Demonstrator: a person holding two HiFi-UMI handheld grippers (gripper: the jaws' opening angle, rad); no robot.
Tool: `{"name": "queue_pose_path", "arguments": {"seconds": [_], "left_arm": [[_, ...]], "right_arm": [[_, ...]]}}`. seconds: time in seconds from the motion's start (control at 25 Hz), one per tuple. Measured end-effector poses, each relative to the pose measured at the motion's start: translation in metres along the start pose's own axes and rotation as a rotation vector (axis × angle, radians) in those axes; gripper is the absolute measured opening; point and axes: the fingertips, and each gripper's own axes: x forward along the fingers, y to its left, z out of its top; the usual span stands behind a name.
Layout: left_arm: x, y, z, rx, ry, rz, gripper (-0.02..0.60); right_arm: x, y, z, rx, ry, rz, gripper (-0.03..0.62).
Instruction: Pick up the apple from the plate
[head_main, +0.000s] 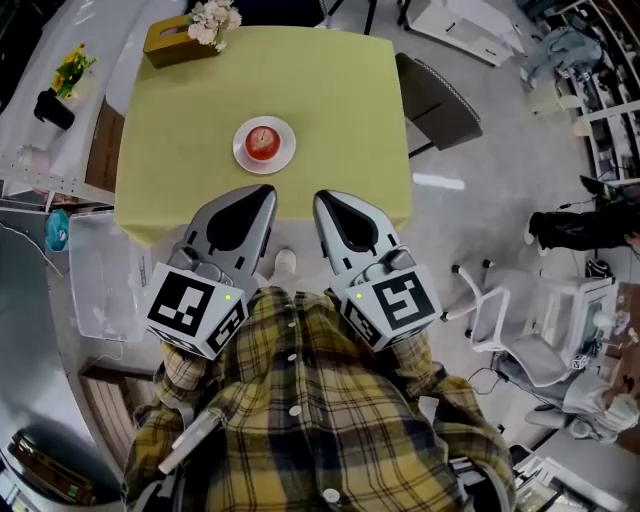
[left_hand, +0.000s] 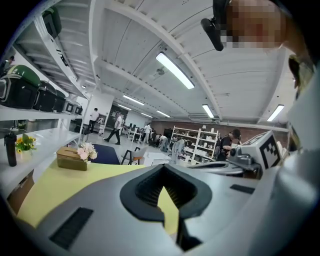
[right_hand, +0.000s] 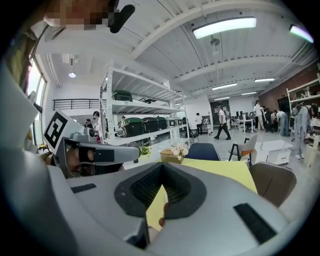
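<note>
A red apple (head_main: 263, 142) sits on a small white plate (head_main: 243, 158) in the middle of the yellow-green table (head_main: 330, 110). Both grippers are held side by side at the table's near edge, pointing toward the plate and short of it. My left gripper (head_main: 263, 192) is shut and empty, its tips just below the plate. My right gripper (head_main: 323, 198) is also shut and empty, a little to the right of the plate. In the left gripper view, the left gripper (left_hand: 162, 167) shows only tabletop through its jaws. In the right gripper view, a sliver of red shows through the right gripper (right_hand: 162, 169).
A tissue box with pale flowers (head_main: 185, 35) stands at the table's far left corner. A grey chair (head_main: 437, 100) is at the table's right side. A clear plastic bin (head_main: 95, 270) lies on the floor to the left. A white office chair (head_main: 500, 320) stands to the right.
</note>
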Motion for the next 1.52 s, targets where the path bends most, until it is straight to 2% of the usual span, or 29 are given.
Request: {"name": "queue_pose_path", "arguments": {"seconds": [0.32, 0.56, 0.8, 1.0, 1.24, 1.4, 1.52], "left_arm": [[0.012, 0.02, 0.005, -0.001, -0.004, 0.073, 0.006], [0.025, 0.043, 0.012, 0.002, -0.005, 0.066, 0.006], [0.04, 0.084, 0.022, -0.007, 0.0, 0.033, 0.006], [0.052, 0.129, 0.035, 0.004, 0.015, -0.012, 0.006], [0.073, 0.165, 0.052, 0.021, 0.055, -0.089, 0.006], [0.081, 0.179, 0.048, 0.037, 0.105, -0.155, 0.006], [0.084, 0.184, 0.041, 0.054, 0.141, -0.209, 0.006]], "right_arm": [[0.022, -0.015, 0.005, -0.003, 0.0, 0.06, -0.004], [0.048, -0.022, 0.008, -0.003, 0.001, 0.06, -0.003], [0.09, -0.028, 0.015, 0.005, 0.013, 0.026, -0.003], [0.133, -0.031, 0.023, 0.018, 0.022, -0.029, -0.004], [0.166, -0.052, 0.032, 0.075, 0.048, -0.148, -0.003], [0.179, -0.064, 0.031, 0.123, 0.069, -0.256, -0.003], [0.184, -0.067, 0.025, 0.135, 0.06, -0.302, -0.003]]}}
